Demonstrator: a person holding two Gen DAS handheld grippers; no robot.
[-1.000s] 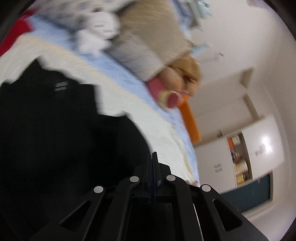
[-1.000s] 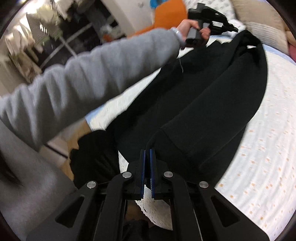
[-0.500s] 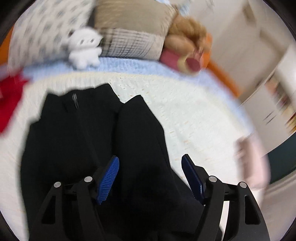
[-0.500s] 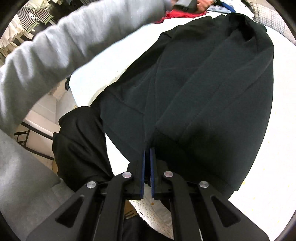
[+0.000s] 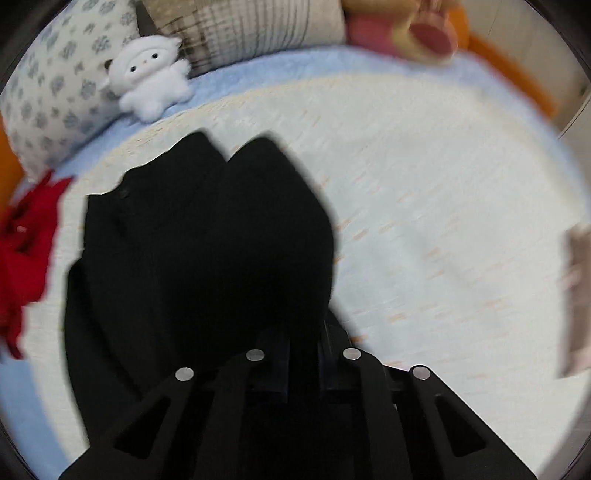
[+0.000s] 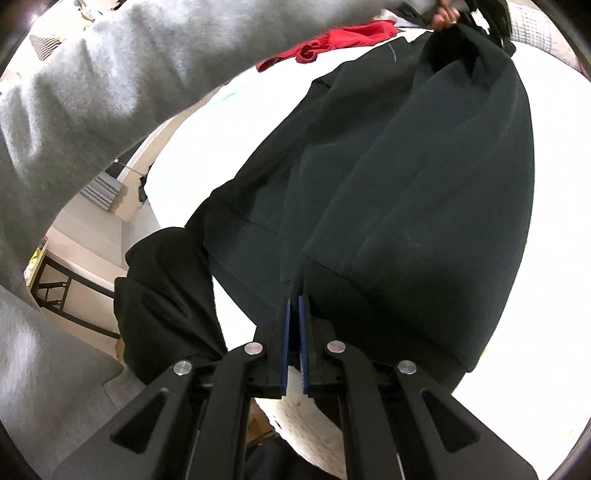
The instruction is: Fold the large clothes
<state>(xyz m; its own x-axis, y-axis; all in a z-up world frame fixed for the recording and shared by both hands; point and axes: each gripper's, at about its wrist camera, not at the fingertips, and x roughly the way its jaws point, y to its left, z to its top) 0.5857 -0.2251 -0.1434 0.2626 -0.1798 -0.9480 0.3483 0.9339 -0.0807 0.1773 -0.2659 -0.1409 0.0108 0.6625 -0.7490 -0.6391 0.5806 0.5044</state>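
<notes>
A large black garment [image 5: 207,240] lies on the white bedspread [image 5: 443,206], folded lengthwise with one side laid over the other. In the right wrist view the black garment [image 6: 424,184] stretches from the near hem to the far collar end. My right gripper [image 6: 294,306] is shut on the garment's near hem. My left gripper [image 5: 303,339] is closed to a narrow gap with black cloth between its fingers. In the right wrist view it sits at the far collar end [image 6: 491,22], where the cloth is bunched and lifted.
A red garment [image 5: 26,251] lies at the left of the bed. A white plush toy [image 5: 151,85], pillows [image 5: 251,29] and a brown plush [image 5: 406,29] line the headboard. The person's grey sleeve [image 6: 129,74] crosses the right wrist view.
My left gripper opened half a second ago and has now closed on the garment's far end. My right gripper has stayed shut on the hem. The garment's side has been folded over.
</notes>
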